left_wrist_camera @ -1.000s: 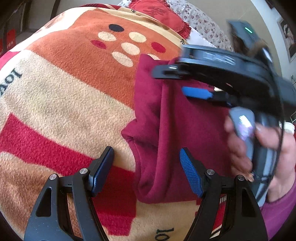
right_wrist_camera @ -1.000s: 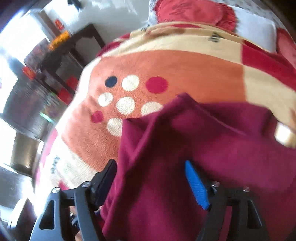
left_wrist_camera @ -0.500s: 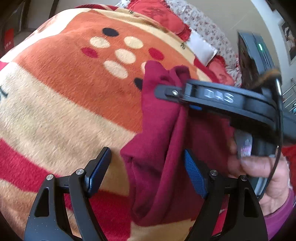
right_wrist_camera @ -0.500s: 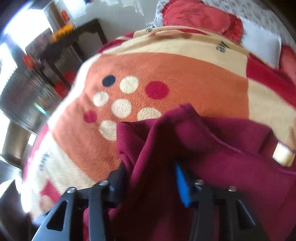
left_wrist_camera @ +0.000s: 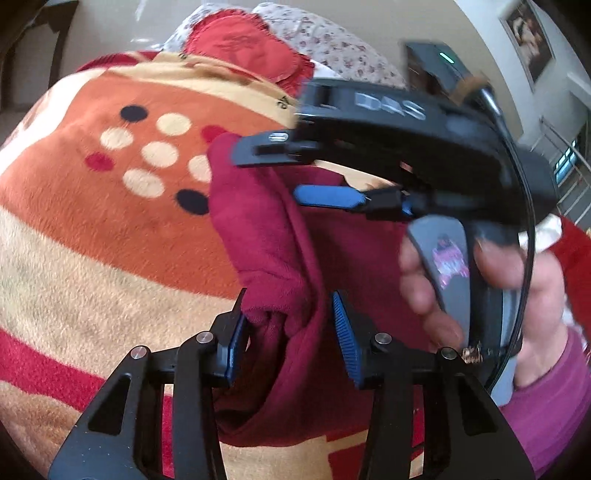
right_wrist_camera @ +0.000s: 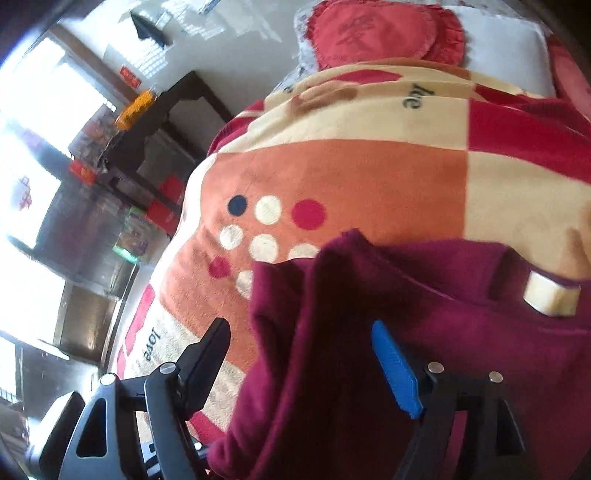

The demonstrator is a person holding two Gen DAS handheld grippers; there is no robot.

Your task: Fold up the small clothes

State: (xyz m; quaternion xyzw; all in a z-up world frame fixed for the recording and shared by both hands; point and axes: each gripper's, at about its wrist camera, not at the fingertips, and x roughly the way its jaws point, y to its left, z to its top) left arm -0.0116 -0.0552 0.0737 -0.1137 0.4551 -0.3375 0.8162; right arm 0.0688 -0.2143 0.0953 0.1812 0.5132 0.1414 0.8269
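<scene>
A maroon garment (left_wrist_camera: 266, 229) lies bunched on a patterned blanket (left_wrist_camera: 92, 240). My left gripper (left_wrist_camera: 288, 306) is closing, and its blue pads (left_wrist_camera: 343, 339) pinch a raised fold at the garment's near edge. My right gripper (left_wrist_camera: 269, 173) reaches in from the right, held by a person's hand (left_wrist_camera: 517, 266). Its jaws are opening and stand wide. In the right wrist view the right gripper (right_wrist_camera: 299, 332) straddles a ridge of the garment (right_wrist_camera: 443, 314) without pressing it. A pale patch (right_wrist_camera: 550, 299) shows at the garment's right side.
The blanket (right_wrist_camera: 332, 173) covers a bed, with spots and the word "love" printed on it. A red round cushion (right_wrist_camera: 384, 29) and a floral pillow (left_wrist_camera: 332, 40) lie at the far end. Dark furniture (right_wrist_camera: 155, 122) and bright windows stand left of the bed.
My left jaws have narrowed onto the garment's fold and lifted it. My right gripper pinched the fabric half a second ago and has opened wide again. Both hands rose.
</scene>
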